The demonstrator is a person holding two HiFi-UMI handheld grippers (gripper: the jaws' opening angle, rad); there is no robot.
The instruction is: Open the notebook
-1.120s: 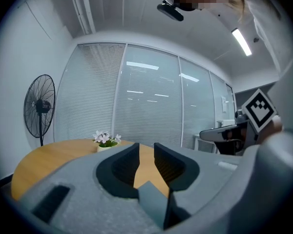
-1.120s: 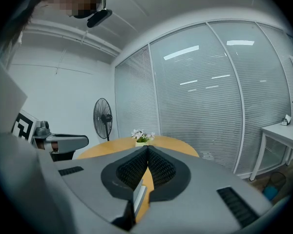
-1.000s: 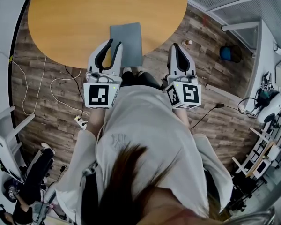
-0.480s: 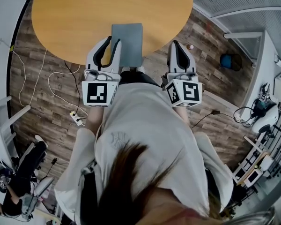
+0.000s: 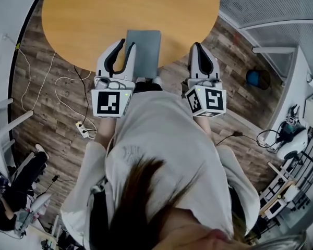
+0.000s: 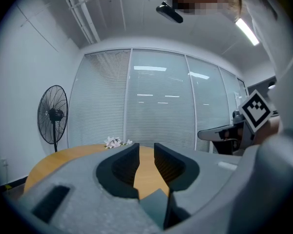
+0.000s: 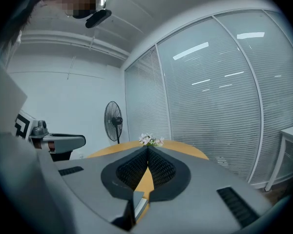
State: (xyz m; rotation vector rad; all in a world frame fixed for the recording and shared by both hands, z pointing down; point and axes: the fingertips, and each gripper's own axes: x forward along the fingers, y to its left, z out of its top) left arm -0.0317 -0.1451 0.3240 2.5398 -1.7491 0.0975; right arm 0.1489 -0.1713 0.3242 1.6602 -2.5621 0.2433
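Note:
A closed grey notebook (image 5: pixel 144 47) lies flat near the front edge of the round orange table (image 5: pixel 94 20). My left gripper (image 5: pixel 125 45) sits at the notebook's near left corner, its jaws open with only tabletop showing between them. In the left gripper view the gripper (image 6: pixel 146 149) points level, and the notebook's corner (image 6: pixel 154 206) shows low beneath it. My right gripper (image 5: pixel 197 46) is to the right of the notebook at the table's edge, apart from it. Its fingertips meet in the right gripper view (image 7: pixel 147 150), and the notebook (image 7: pixel 139 204) shows low and to the left.
White flowers (image 6: pixel 117 141) lie at the table's far side, and a standing fan (image 6: pixel 52 116) stands beyond. Cables (image 5: pixel 68 85) and a power strip (image 5: pixel 83 130) lie on the wood floor at left. A person (image 5: pixel 15 186) sits at lower left. Glass walls with blinds enclose the room.
The right gripper has edged forward toward the table's edge. The left gripper has stayed at the notebook's corner with its jaws at the same width. The notebook has not moved.

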